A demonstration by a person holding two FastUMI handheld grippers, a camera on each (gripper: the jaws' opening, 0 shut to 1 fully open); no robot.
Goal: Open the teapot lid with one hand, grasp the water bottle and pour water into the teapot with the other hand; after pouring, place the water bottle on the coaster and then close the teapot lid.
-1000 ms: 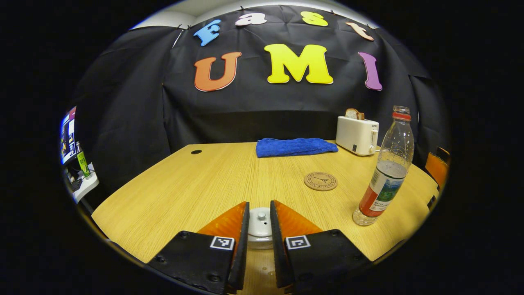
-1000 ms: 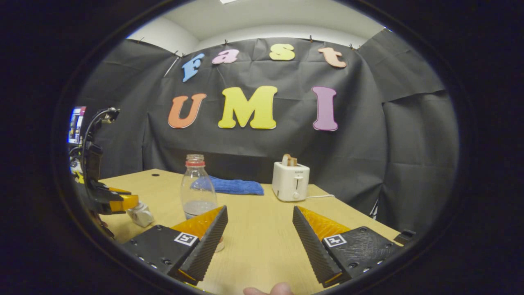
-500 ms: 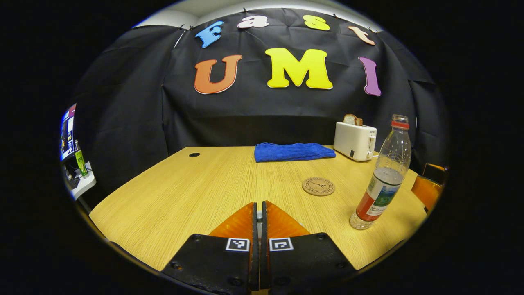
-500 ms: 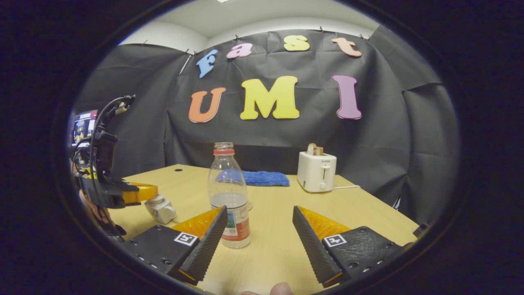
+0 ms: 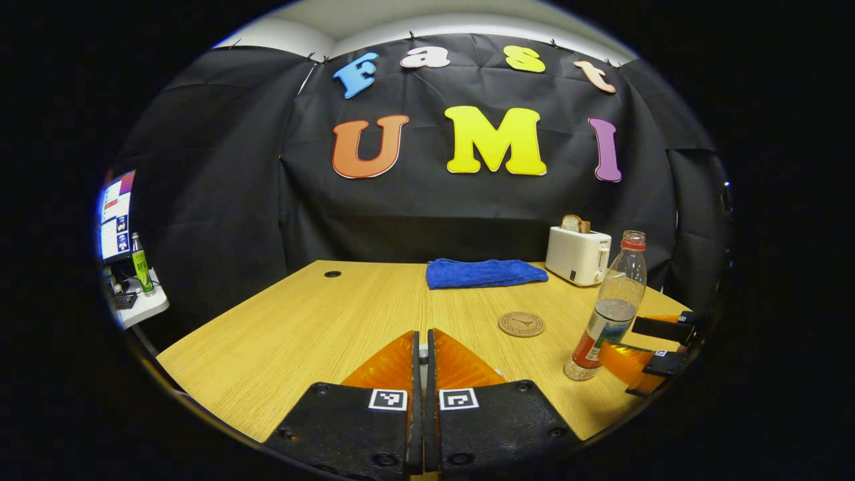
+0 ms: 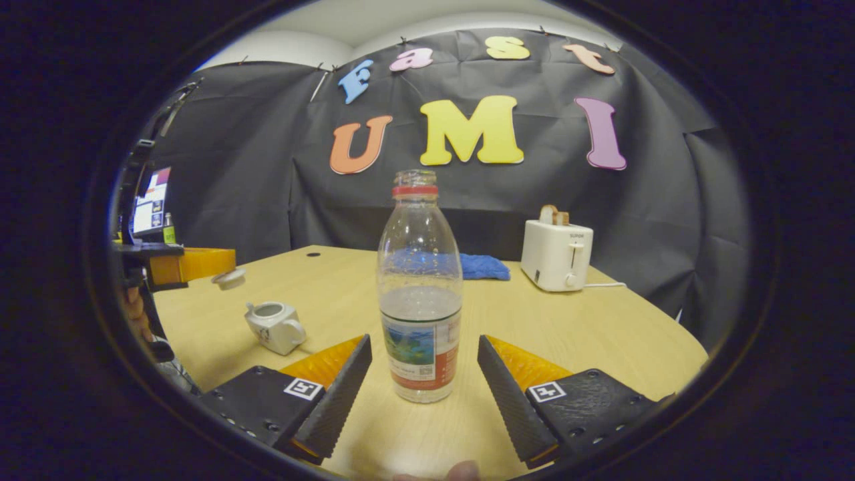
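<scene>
In the right gripper view a clear water bottle (image 6: 419,294) with a red neck ring and no cap stands upright on the table, partly filled. My right gripper (image 6: 424,342) is open, one finger on each side of the bottle's lower part, not pressing it. To the left sits a small white teapot (image 6: 274,326) with its mouth uncovered. Above it my left gripper (image 6: 194,264) holds the teapot lid (image 6: 230,278) in the air. In the left gripper view my left gripper (image 5: 422,332) is shut, the lid almost hidden between its fingers. A round coaster (image 5: 521,324) lies left of the bottle (image 5: 611,314).
A white toaster (image 5: 578,254) with a slice of bread and a folded blue towel (image 5: 484,272) sit at the table's far side. A hand (image 6: 133,314) holds the left gripper. A monitor and shelf (image 5: 117,220) stand off the table's left edge.
My left gripper closed on the lid and lifted it off the teapot. My right gripper moved up to the bottle, which now stands between its open fingers.
</scene>
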